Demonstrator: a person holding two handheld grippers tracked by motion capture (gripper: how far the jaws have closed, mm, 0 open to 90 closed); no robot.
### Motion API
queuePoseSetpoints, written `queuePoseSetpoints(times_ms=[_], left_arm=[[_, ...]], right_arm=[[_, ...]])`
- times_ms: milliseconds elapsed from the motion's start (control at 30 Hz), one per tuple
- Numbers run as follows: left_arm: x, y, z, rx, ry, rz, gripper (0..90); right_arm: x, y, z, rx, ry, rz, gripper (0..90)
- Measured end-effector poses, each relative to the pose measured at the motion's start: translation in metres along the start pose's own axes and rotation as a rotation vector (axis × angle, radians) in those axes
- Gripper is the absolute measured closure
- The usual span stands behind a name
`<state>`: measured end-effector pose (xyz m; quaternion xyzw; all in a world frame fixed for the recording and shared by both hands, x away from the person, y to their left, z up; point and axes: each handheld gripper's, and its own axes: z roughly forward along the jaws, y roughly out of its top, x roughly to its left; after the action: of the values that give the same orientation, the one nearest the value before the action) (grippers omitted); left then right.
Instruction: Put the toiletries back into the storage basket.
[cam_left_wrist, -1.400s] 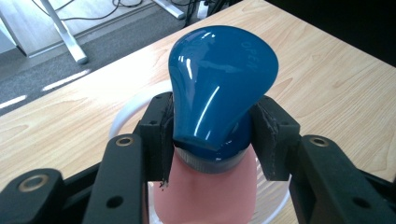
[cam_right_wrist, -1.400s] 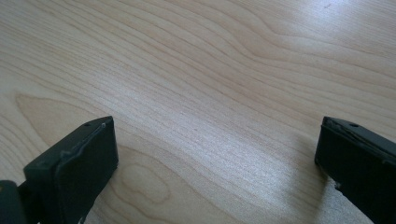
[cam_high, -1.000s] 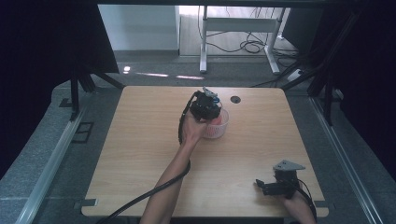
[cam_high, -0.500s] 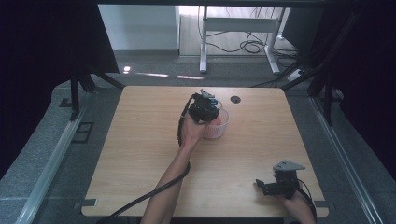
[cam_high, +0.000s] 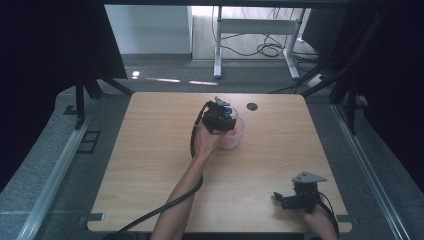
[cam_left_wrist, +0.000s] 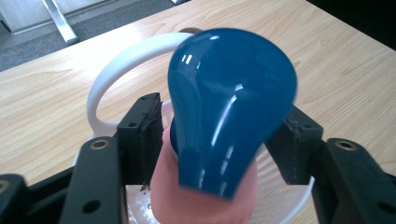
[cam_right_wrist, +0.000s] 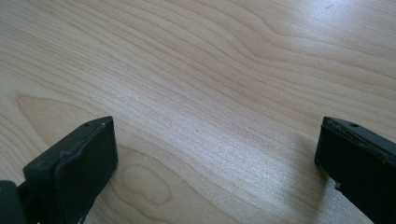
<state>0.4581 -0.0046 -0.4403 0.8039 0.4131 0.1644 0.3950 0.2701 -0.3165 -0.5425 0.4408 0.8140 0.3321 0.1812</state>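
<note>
A glossy blue bulb-shaped piece (cam_left_wrist: 229, 112) stands on a pink piece (cam_left_wrist: 187, 200) inside a clear ribbed bowl (cam_left_wrist: 285, 200) with a white ring handle (cam_left_wrist: 121, 70). My left gripper (cam_left_wrist: 222, 116) straddles the blue piece. Its jaws have just been opening, and a gap shows beside the left pad (cam_left_wrist: 147, 135). In the high view the left gripper (cam_high: 220, 117) hangs over the bowl (cam_high: 235, 135) at the table's far middle. My right gripper (cam_high: 281, 200) rests open near the front right edge, with bare wood between its jaws (cam_right_wrist: 215, 144).
The wooden table (cam_high: 150, 165) has a round cable hole (cam_high: 252, 106) behind the bowl. A black cable (cam_high: 150, 215) trails from the left gripper along the forearm to the front edge. Dark curtains and metal frame legs stand around the table.
</note>
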Motion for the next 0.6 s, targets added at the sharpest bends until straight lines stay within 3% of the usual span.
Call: queuePoseSetpoints(times_ms=[300,600], left_arm=[[0.003,0.000,-0.006,-0.024,-0.025,-0.026,25.4],[0.001,0.004,-0.016,-0.031,-0.027,-0.014,13.0]], right_arm=[[0.000,0.000,0.000,0.000,-0.001,-0.001,0.0],[0.000,0.000,0.000,0.000,0.000,-0.002,0.0]])
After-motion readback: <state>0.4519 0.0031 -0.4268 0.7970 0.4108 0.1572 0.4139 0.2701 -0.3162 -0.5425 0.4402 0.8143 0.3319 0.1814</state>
